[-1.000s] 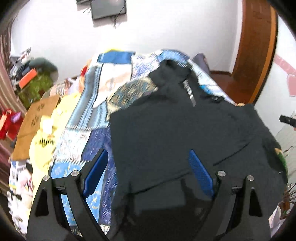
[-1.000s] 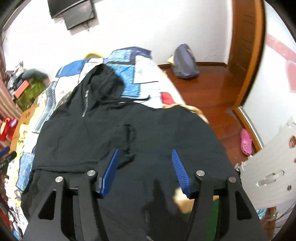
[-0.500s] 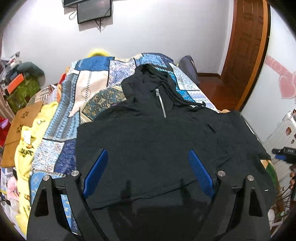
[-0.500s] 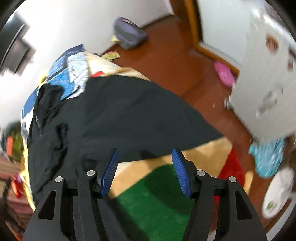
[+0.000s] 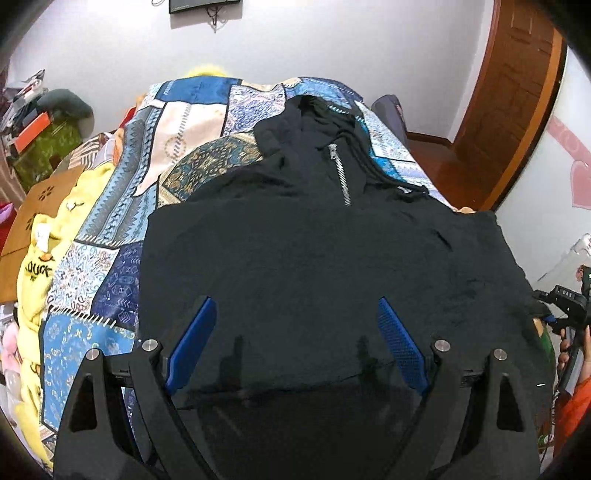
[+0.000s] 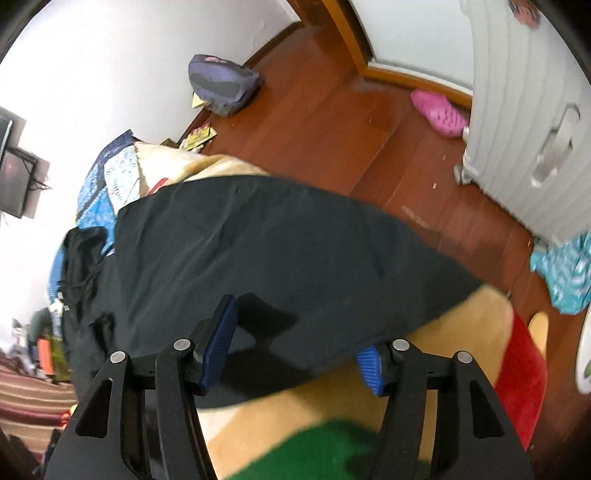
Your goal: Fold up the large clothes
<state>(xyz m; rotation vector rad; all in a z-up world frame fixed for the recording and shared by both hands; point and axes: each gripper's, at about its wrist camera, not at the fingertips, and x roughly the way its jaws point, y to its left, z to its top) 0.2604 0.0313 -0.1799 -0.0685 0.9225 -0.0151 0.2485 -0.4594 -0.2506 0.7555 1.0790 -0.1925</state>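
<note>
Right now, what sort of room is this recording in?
Most likely a home bedroom: a black hoodie spread on a bed with a patchwork quilt, a wall-mounted screen, and a backpack on the wooden floor.

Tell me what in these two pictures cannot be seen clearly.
- Hoodie hem, left view: hidden behind the left gripper.
- One blue pad of the right gripper, right view: partly under the hoodie edge; grip unclear.
- Blanket, right view: blurred.

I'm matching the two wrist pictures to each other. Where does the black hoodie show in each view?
Left wrist: black hoodie fills the centre, hood and zipper at the top.
Right wrist: black hoodie crosses the middle, hood at the left edge.
Shared landmark: the purple backpack, partly hidden in the left view.
</note>
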